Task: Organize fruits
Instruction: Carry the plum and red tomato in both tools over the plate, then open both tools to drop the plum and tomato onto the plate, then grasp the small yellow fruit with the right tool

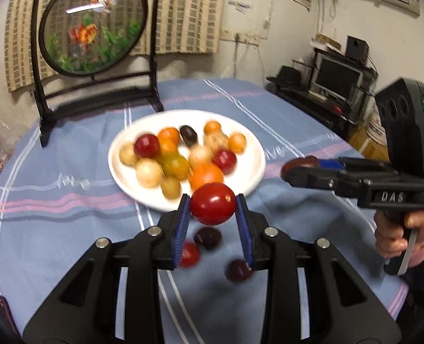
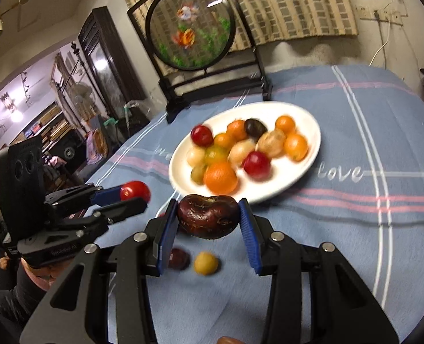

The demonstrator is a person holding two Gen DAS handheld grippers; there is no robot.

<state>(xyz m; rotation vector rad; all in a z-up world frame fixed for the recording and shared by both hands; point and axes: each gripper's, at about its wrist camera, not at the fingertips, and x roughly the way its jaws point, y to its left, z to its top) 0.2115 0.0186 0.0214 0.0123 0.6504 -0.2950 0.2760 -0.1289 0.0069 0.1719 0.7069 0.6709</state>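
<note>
Underneath, striped blue tablecloth

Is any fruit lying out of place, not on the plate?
Yes. A few small fruits lie loose on the blue cloth before the white plate: a dark fruit, a red one, a yellow one.

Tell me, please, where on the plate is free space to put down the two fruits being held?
White plate: bare along its near-left rim and far rim; the middle is crowded. The red tomato and dark brown fruit could also go on the blue cloth right of the plate.
</note>
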